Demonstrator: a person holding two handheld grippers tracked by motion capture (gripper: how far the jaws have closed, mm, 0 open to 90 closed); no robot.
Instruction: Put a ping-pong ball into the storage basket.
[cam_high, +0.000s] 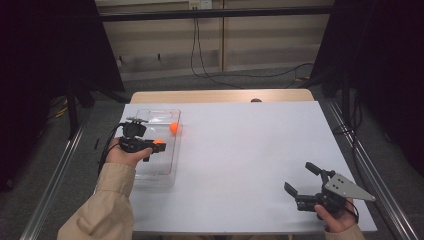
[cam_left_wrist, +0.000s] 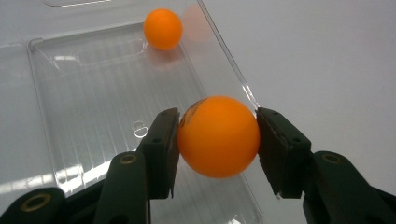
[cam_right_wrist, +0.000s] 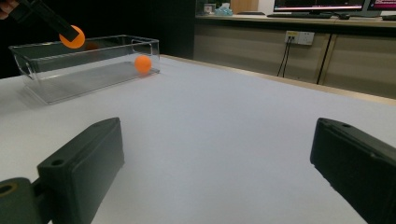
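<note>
An orange ball (cam_left_wrist: 217, 136) is being held by the left gripper (cam_left_wrist: 217, 140) right above the clear plastic bin (cam_left_wrist: 70, 116), roughly over its right-hand wall as the high view has it. The jaws are being pressed onto the ball from both sides, about at its widest line, so the grip is being taken square across the middle. From the right gripper view, the ball (cam_right_wrist: 72, 36) is being carried just above the bin's rim (cam_right_wrist: 84, 42), not down inside yet.

A second orange ball (cam_high: 174, 127) is already lying inside the bin, tucked into the far right corner against the wall.

The right gripper (cam_high: 302, 181) is being kept low over the white table (cam_high: 240, 150), well apart from the bin, with its jaws being held wide and nothing between them.

On handling: it looks like a ping-pong type ball, so probably very light, hollow and smooth. Being round and slick, it's likely to be squirted out if it's being pinched off-centre, so the widest line is where it should be taken, which is what's being done here. Too hard a squeeze could probably dent a thin shell like that. It'd also be expected to bounce and roll around on that hard plastic floor, so a low release inside the walls is probably being called for rather than a drop from the rim.
</note>
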